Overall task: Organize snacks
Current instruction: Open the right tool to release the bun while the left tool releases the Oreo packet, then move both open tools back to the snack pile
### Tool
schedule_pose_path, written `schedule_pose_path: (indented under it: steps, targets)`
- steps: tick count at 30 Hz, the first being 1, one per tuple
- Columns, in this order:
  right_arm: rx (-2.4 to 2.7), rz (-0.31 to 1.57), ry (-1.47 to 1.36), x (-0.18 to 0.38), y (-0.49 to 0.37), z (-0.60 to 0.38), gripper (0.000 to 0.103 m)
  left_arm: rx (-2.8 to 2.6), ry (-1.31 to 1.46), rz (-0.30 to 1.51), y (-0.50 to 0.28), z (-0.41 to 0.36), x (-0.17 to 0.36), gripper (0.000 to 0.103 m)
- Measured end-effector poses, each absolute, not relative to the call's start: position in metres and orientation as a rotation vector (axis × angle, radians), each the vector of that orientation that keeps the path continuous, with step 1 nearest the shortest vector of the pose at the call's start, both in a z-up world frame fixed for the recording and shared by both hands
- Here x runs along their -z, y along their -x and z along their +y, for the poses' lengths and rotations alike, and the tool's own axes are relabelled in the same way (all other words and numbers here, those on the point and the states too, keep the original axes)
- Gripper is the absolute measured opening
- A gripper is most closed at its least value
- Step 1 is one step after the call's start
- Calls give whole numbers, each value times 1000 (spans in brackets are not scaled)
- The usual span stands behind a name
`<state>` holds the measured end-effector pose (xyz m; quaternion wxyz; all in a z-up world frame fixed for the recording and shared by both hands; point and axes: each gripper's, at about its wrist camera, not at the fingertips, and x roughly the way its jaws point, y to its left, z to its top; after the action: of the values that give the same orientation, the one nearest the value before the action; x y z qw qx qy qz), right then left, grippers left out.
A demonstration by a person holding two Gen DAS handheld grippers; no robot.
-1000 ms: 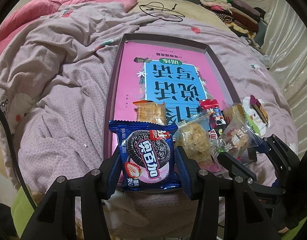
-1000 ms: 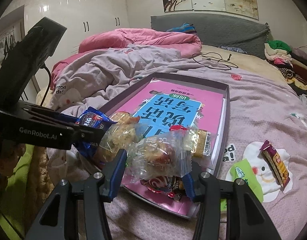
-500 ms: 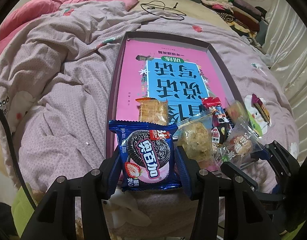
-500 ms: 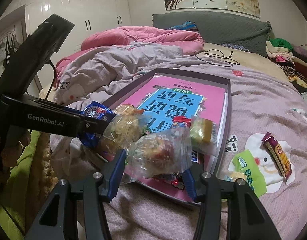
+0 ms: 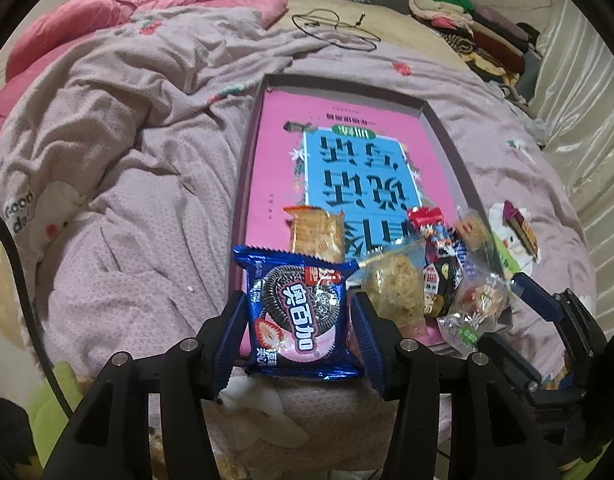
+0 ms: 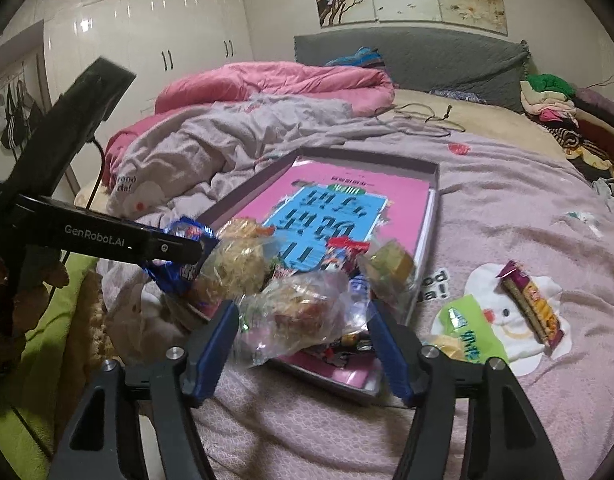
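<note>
My left gripper [image 5: 297, 332] is shut on a blue Oreo packet [image 5: 297, 308], held over the near left corner of a shallow purple box [image 5: 447, 148] that holds a pink and blue book [image 5: 347, 168]. My right gripper [image 6: 303, 344] is shut on a clear bag with a pastry [image 6: 295, 312], held over the box's near edge [image 6: 435, 208]. In the box lie an orange cracker packet [image 5: 317, 232], a clear bag with a crumbly cake [image 5: 395, 288], a red and black packet [image 5: 441, 268] and a small yellow packet [image 6: 391, 264].
A purple snack bar [image 6: 531, 308] and a green packet [image 6: 467, 332] lie on the lilac bedspread right of the box. A rumpled pink duvet [image 6: 275, 84] lies far left, a black cable [image 5: 331, 28] beyond the box, folded clothes [image 6: 563, 104] far right.
My right gripper has drawn back with the pastry bag toward the box's near right edge. The left gripper holds the Oreo packet as before.
</note>
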<state>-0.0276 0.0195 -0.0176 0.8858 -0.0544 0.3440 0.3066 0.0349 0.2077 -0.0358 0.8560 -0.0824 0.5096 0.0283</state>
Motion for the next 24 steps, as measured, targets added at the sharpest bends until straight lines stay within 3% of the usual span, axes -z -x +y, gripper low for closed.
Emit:
schedule_pose_path:
  steps: [15,24]
  targets:
    - [-530,651,-7,-9,16,-38,71,-13,149,975,-32,184,-8,70]
    - [-396,650,-105,-15,-7,-104,72,113,104,971,-35,133,-25,70]
